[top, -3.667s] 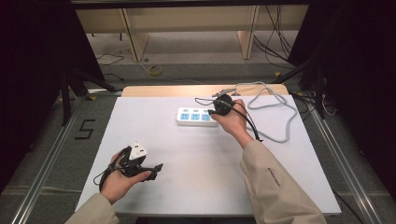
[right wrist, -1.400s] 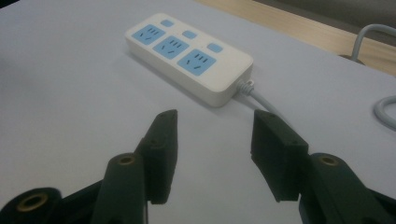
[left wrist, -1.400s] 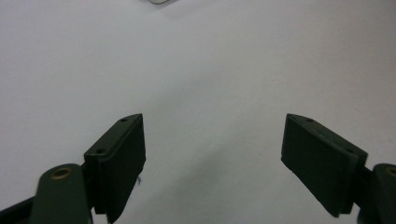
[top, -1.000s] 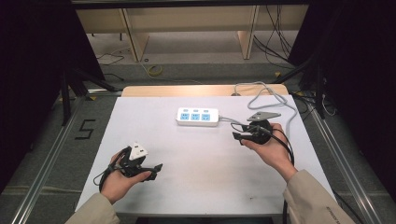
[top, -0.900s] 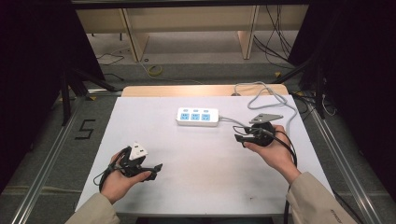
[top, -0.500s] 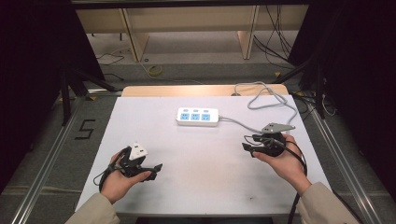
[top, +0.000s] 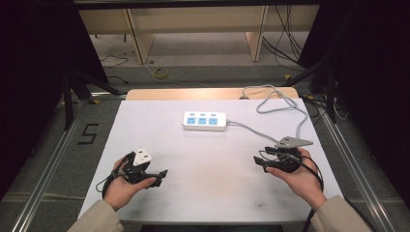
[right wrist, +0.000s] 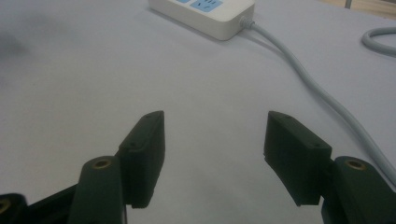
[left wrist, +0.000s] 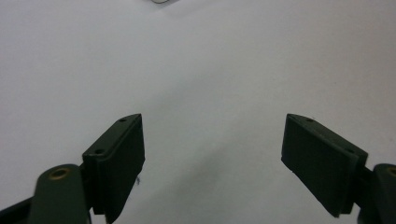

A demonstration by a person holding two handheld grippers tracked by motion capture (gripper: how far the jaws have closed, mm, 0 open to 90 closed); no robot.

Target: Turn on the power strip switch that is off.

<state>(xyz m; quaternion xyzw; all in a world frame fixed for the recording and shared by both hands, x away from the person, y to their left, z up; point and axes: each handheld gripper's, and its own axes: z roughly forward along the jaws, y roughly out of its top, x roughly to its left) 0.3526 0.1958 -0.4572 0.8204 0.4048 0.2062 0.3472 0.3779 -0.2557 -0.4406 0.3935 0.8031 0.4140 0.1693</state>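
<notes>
A black figure "5" [top: 88, 134] marks the grey floor [top: 48, 159] to the left of the white counter [top: 212, 159]; no other lettering, label or brand is legible anywhere.

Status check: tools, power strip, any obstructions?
Left tool open, empty. Right tool open, empty, jaws just opened. Power strip flat mid-table, cable trailing right. Nothing between.
</notes>
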